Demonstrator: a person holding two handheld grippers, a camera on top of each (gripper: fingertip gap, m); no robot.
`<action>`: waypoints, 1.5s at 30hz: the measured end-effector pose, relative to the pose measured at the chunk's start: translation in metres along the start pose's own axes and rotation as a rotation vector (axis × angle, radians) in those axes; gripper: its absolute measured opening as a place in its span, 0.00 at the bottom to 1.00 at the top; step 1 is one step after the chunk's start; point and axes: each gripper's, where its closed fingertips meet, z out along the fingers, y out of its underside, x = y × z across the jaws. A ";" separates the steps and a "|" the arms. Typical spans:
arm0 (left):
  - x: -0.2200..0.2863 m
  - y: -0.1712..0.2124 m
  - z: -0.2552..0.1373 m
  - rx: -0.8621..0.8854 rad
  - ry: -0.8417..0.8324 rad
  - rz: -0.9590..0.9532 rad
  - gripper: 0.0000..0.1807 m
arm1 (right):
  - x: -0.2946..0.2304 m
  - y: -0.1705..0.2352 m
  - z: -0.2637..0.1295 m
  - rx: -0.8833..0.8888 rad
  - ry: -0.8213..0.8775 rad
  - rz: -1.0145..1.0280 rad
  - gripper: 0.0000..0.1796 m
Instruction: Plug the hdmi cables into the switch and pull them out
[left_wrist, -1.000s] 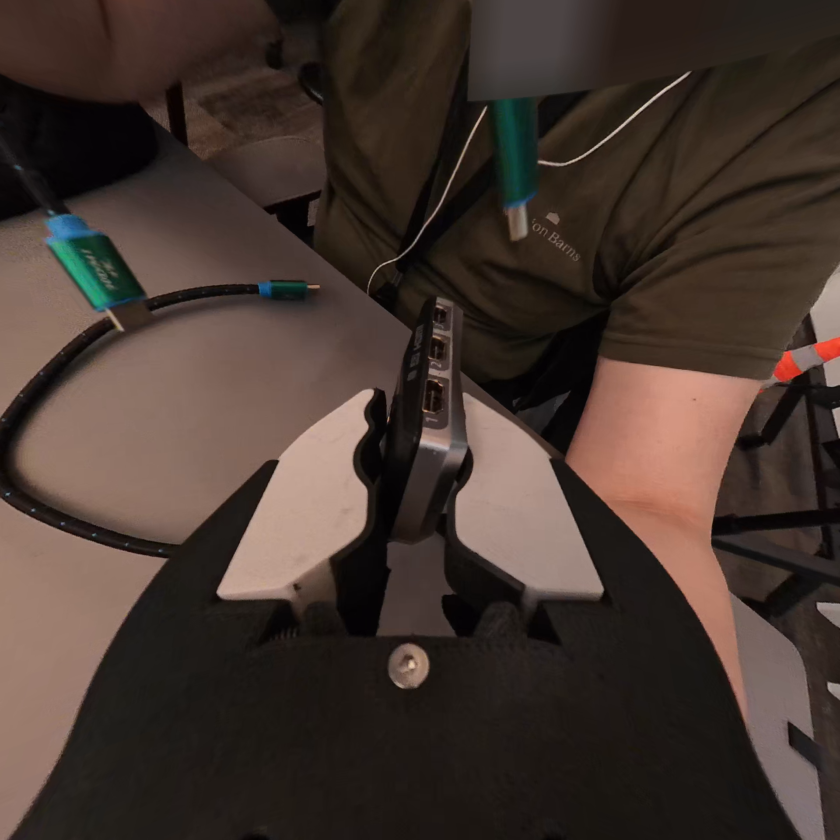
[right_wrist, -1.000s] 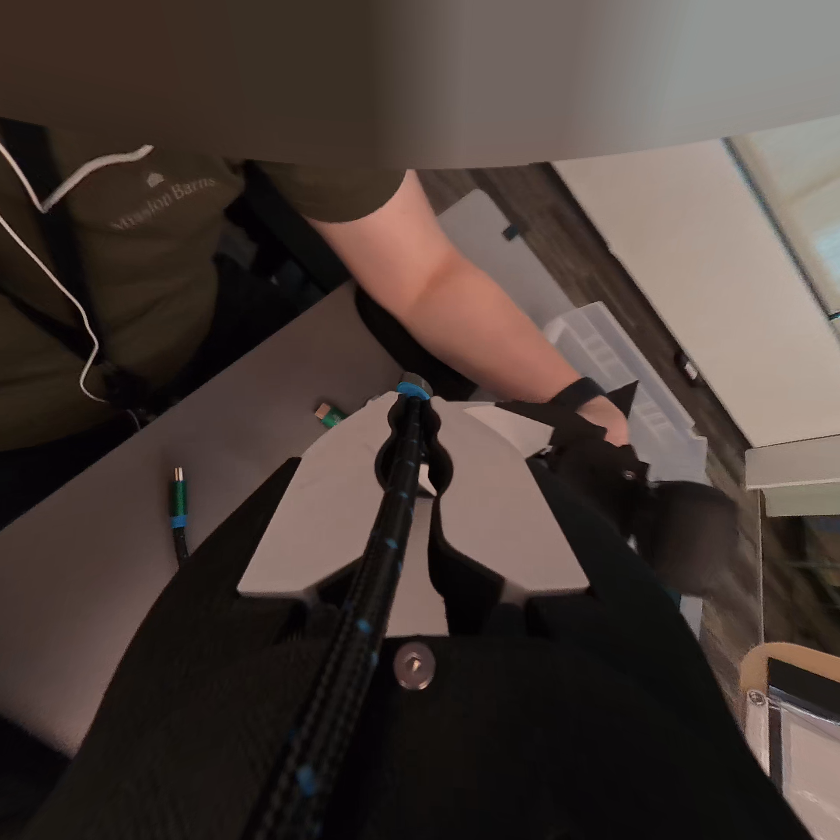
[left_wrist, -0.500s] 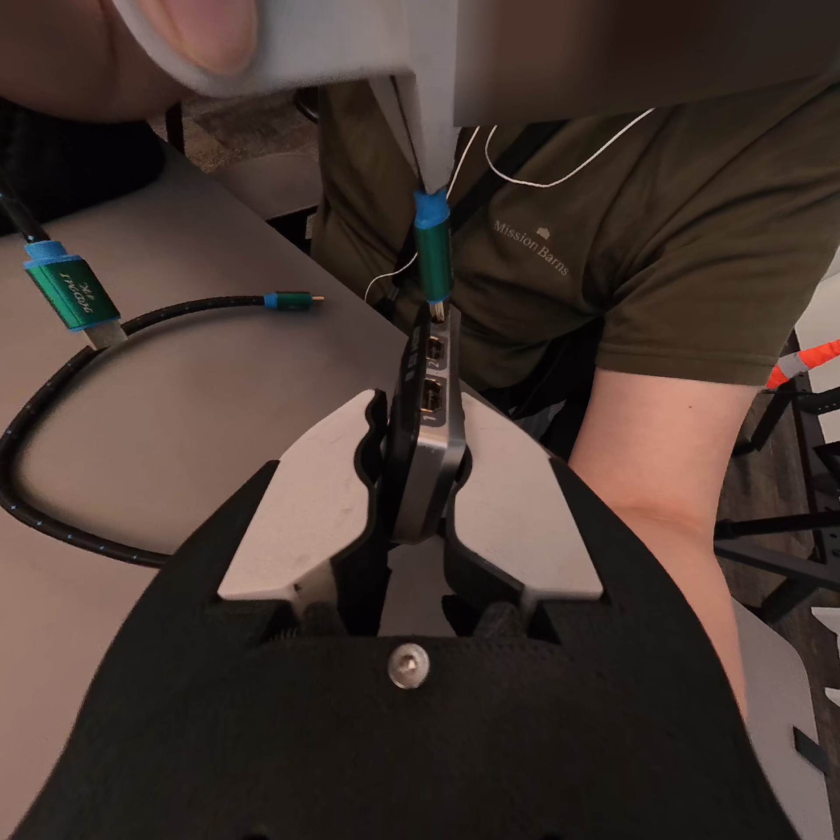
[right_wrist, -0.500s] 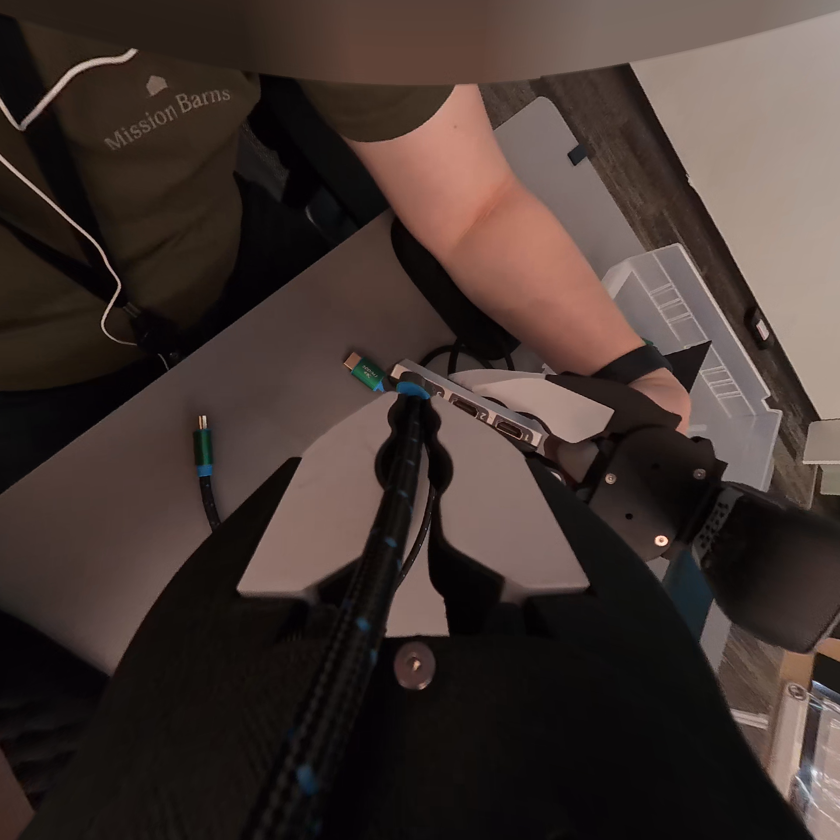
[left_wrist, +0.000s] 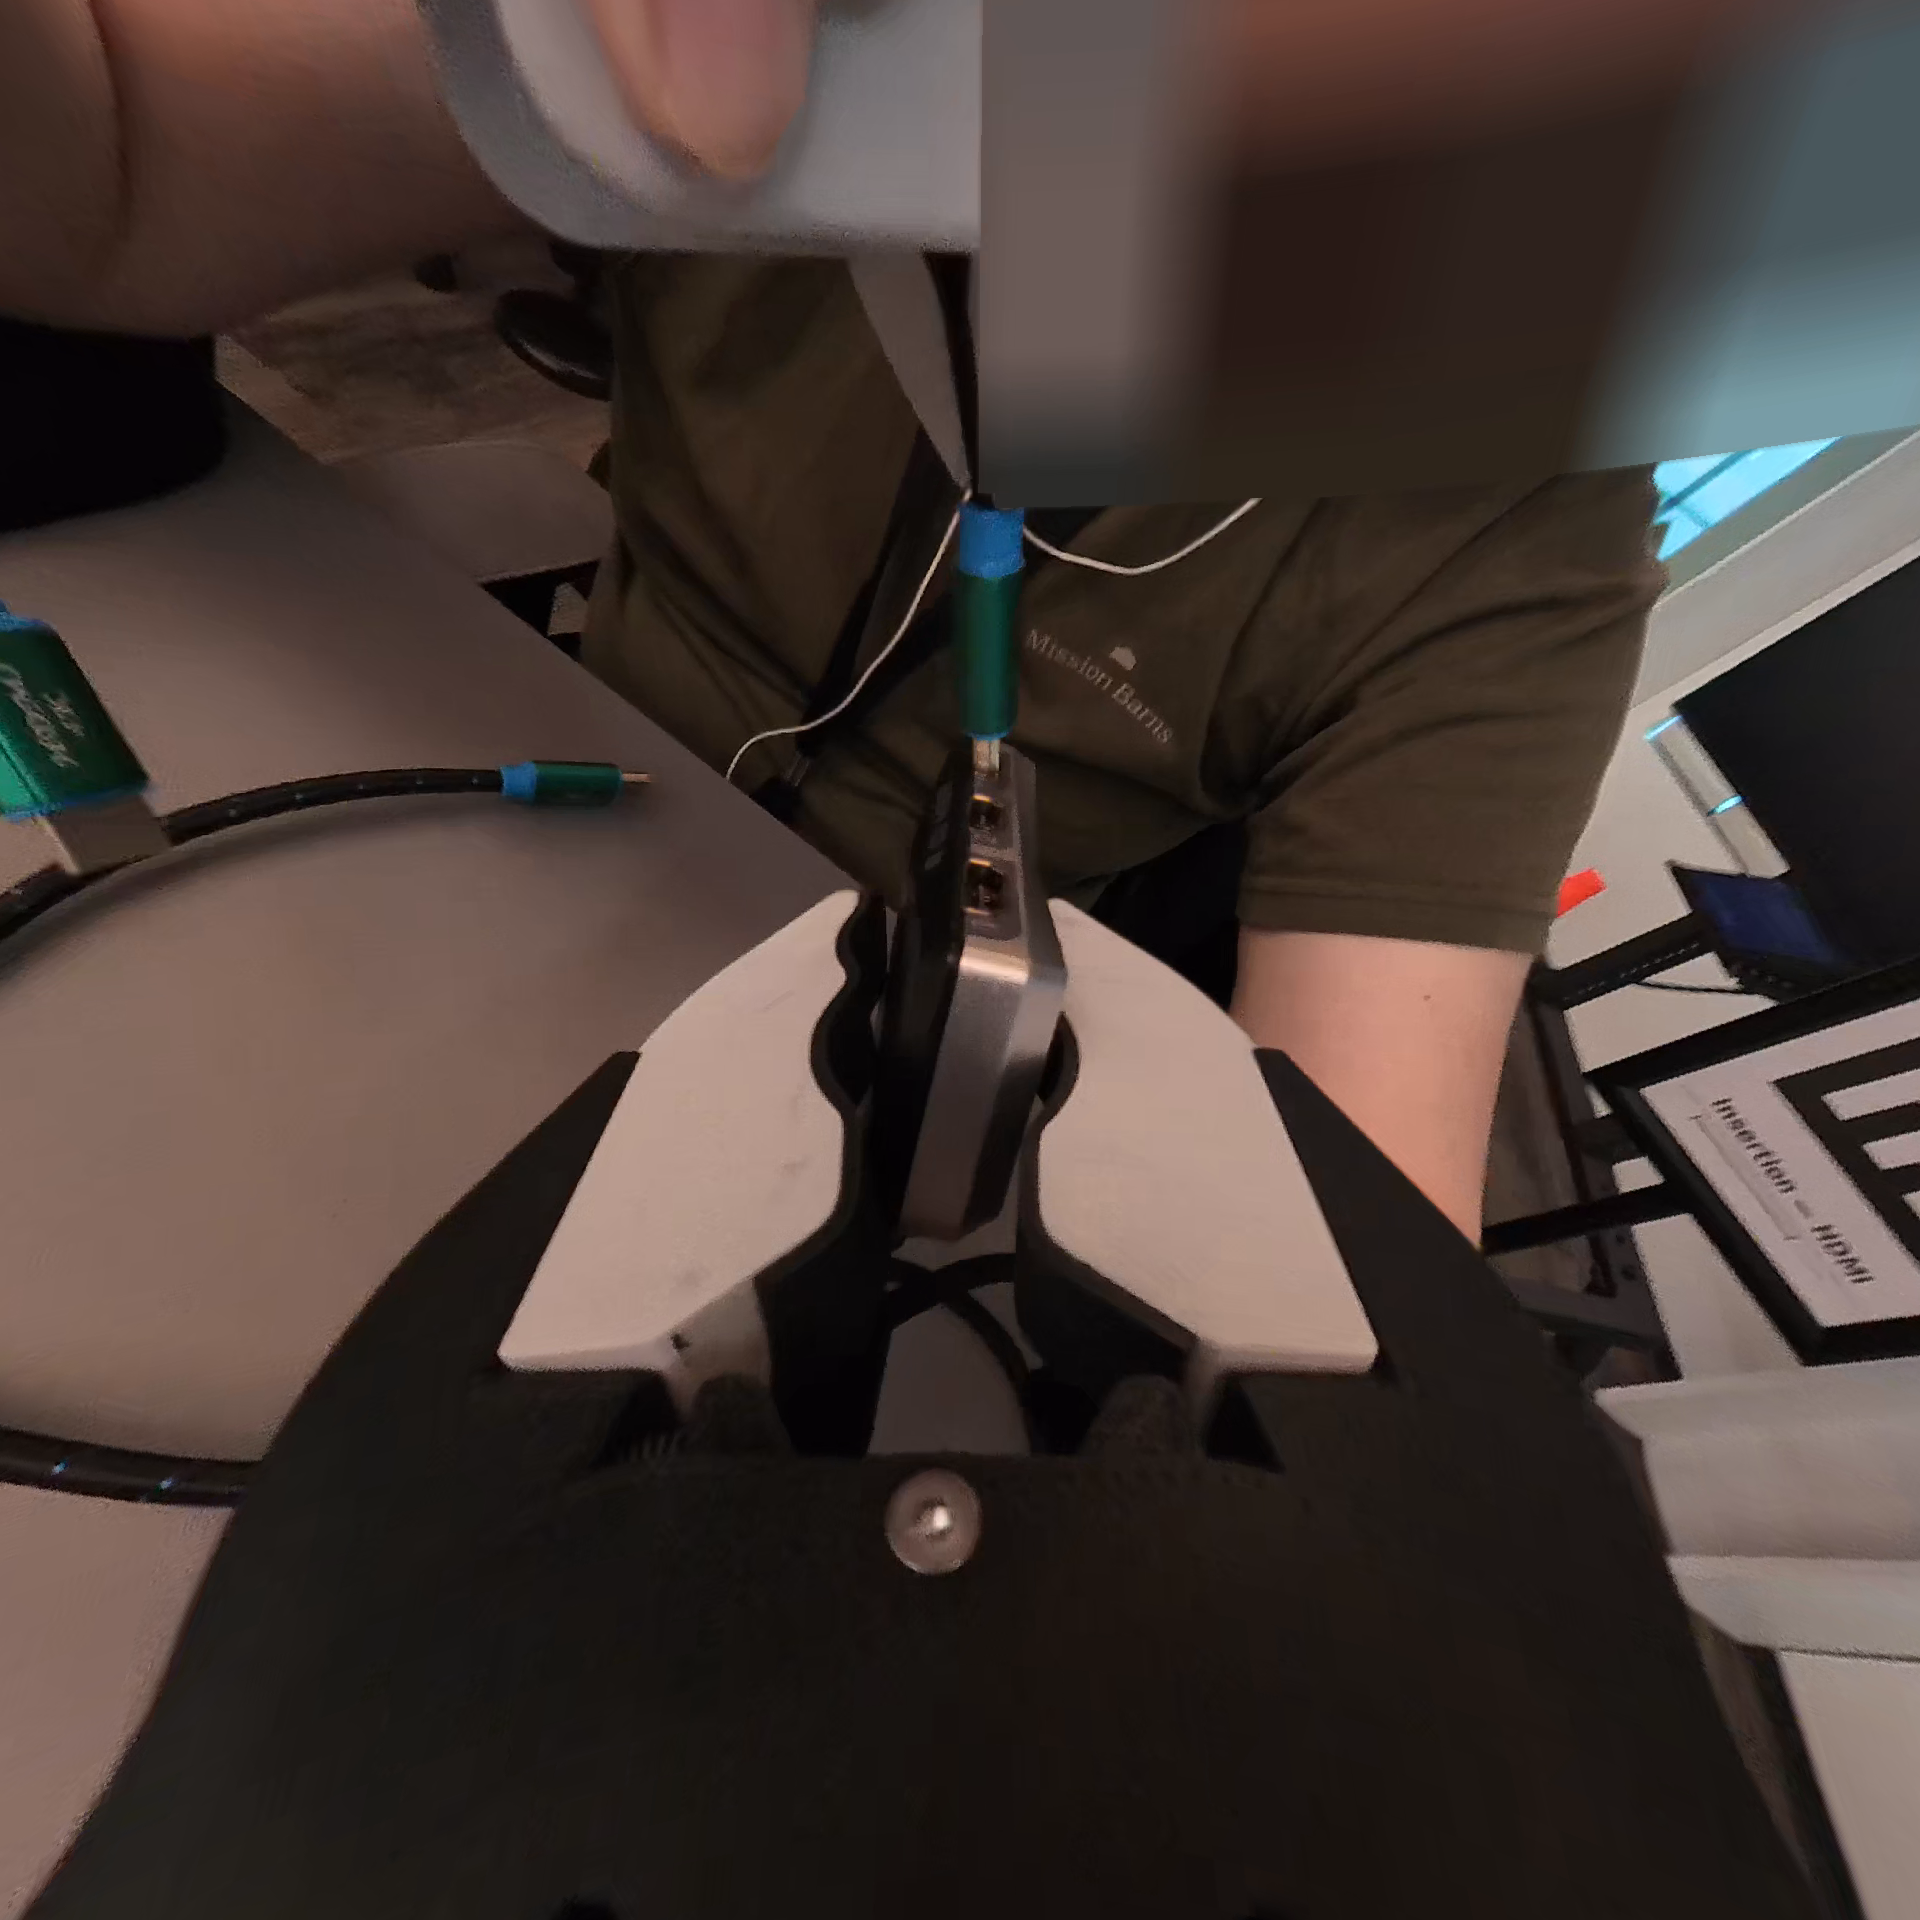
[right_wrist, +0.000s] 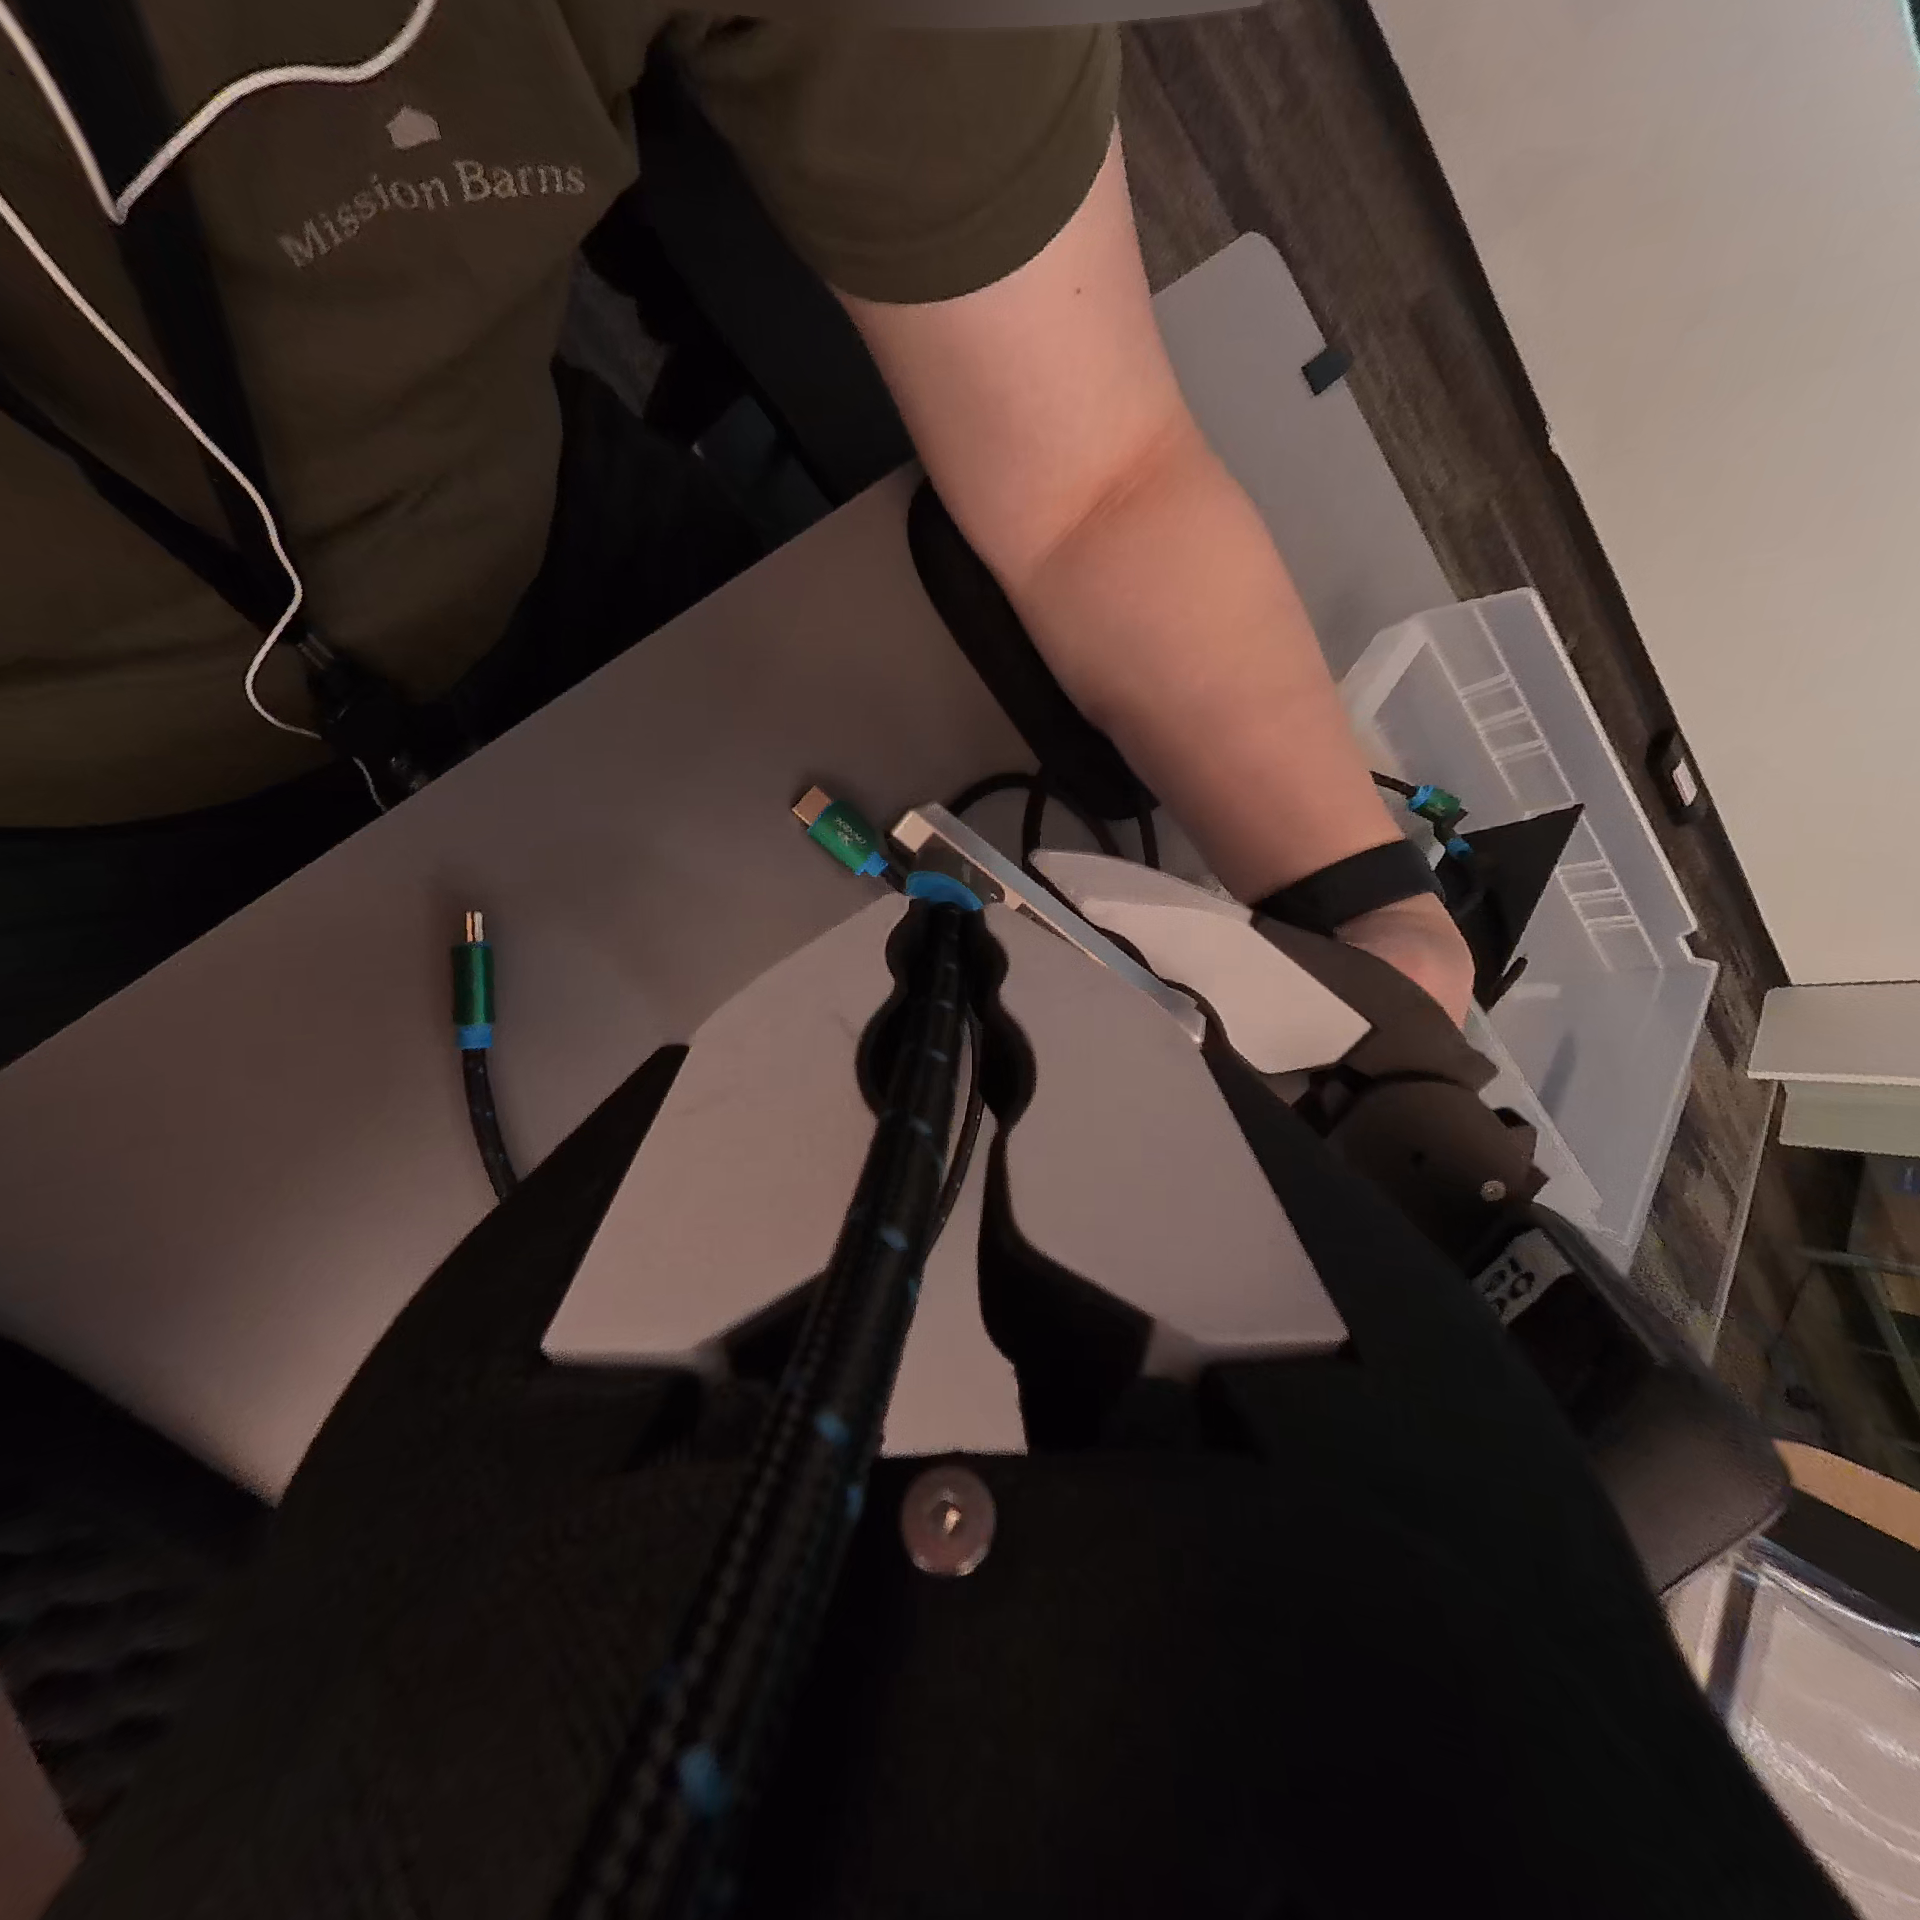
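Pale lettering under a small emblem runs across the chest of the olive-green cotton T-shirt (left_wrist: 1299, 727), behind the grey table (left_wrist: 364, 1039). A light script mark sits on the flat green metal cable plug (left_wrist: 57, 727) above the table's left side. Off the table's right edge, a black-bordered white card sign (left_wrist: 1787, 1216) carries printed words.

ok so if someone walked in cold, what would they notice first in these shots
Dead centre of the left wrist view, the left gripper clamps a slim grey switch on edge, ports up. The right gripper holds a green HDMI plug down at the switch's farthest port. Two loose green-ended cables lie on the grey table.
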 end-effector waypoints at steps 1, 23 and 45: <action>0.000 -0.002 -0.001 0.017 0.017 -0.010 0.14 | -0.001 0.001 -0.001 -0.006 -0.001 -0.002 0.05; -0.005 -0.033 -0.043 0.329 -0.069 0.098 0.11 | 0.025 0.025 -0.031 0.011 0.171 0.016 0.05; -0.011 -0.047 -0.073 0.515 -0.139 0.110 0.11 | 0.042 0.041 -0.038 0.040 0.268 0.026 0.04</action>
